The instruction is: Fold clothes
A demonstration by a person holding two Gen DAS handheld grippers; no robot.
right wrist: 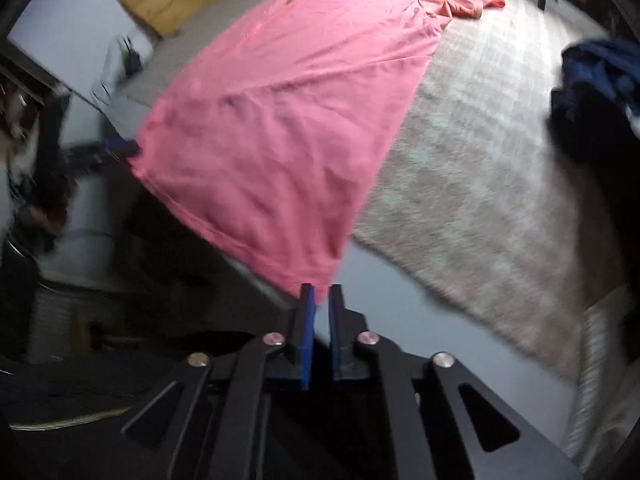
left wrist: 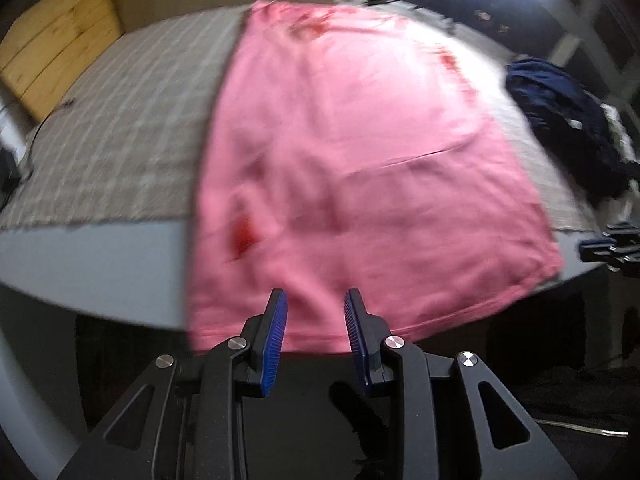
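We see left gripper (left wrist: 316,300) jaws apart at pink shirt (left wrist: 352,152) hem overhanging the table (left wrist: 100,256); contact unclear, blurred.

The left gripper (left wrist: 316,300), at the lower centre of its frame, holds its jaws parted. The right gripper (right wrist: 322,294), lower centre, has jaws nearly closed, pinching fabric.

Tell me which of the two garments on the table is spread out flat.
The pink shirt, spread flat across the checked cloth. The dark blue garment lies crumpled in a heap at the table's right side.
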